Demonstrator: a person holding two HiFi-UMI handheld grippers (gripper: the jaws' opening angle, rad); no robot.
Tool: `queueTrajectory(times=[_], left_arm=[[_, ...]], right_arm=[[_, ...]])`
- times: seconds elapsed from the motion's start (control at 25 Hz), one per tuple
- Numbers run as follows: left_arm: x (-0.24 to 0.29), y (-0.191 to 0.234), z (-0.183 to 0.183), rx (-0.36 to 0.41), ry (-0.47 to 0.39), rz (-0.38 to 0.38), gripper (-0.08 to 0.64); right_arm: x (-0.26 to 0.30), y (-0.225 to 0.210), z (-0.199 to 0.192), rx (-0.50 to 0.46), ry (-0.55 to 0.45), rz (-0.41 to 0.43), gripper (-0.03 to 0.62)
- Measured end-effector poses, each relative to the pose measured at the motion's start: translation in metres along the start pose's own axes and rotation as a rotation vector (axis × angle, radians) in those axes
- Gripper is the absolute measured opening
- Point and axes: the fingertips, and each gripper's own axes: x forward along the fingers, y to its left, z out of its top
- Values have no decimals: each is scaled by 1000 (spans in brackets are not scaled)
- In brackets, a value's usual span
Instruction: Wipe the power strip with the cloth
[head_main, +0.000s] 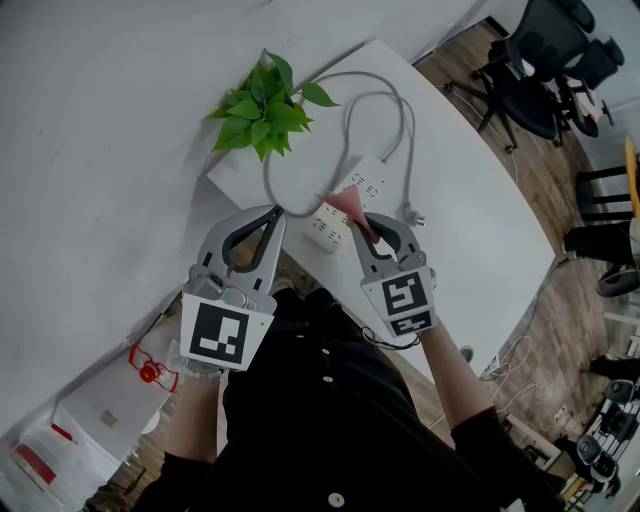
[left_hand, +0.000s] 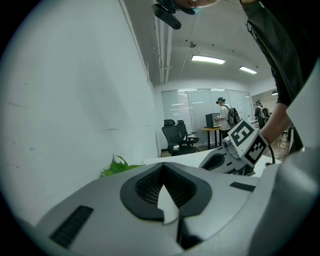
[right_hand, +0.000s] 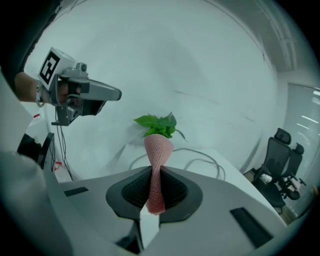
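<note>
The right gripper (head_main: 362, 225) is pinching the soft, light pink mesh cloth (right_hand: 158, 150) by its bunched end, above the long white plastic power strip (head_main: 372, 182); the left gripper (head_main: 275, 215) is hanging closed, holding nothing

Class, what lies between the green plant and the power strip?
A grey cable loops on the white table between plant and power strip; the head view shows it.

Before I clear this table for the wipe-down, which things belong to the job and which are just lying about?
Job: cloth, pinched in the right gripper; power strip with its cord.
Lying about: plant; office chairs.
</note>
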Motion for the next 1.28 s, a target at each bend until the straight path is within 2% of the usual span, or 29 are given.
queueTrajectory(times=[0.16,0.48,0.6,0.84,1.08,1.28], left_arm=[[6,-4,8,4,-22,-27,12],[13,-11,24,40,-51,-68,12],[13,-13,27,49,-50,-84,12],[15,-19,30,58,-48,-110,12],[19,-25,29,62,-39,-134,12],[21,-28,31,61,-43,-138,12]], right_arm=[[-22,-27,18,66,-77,-130,57],[-73,-60,45,118,-218,-311,57],[-90,-67,44,132,-215,-363,57],[-109,-76,40,157,-240,-411,57],[-116,-81,35,176,-212,-441,57],[-113,-78,32,167,-221,-420,57]])
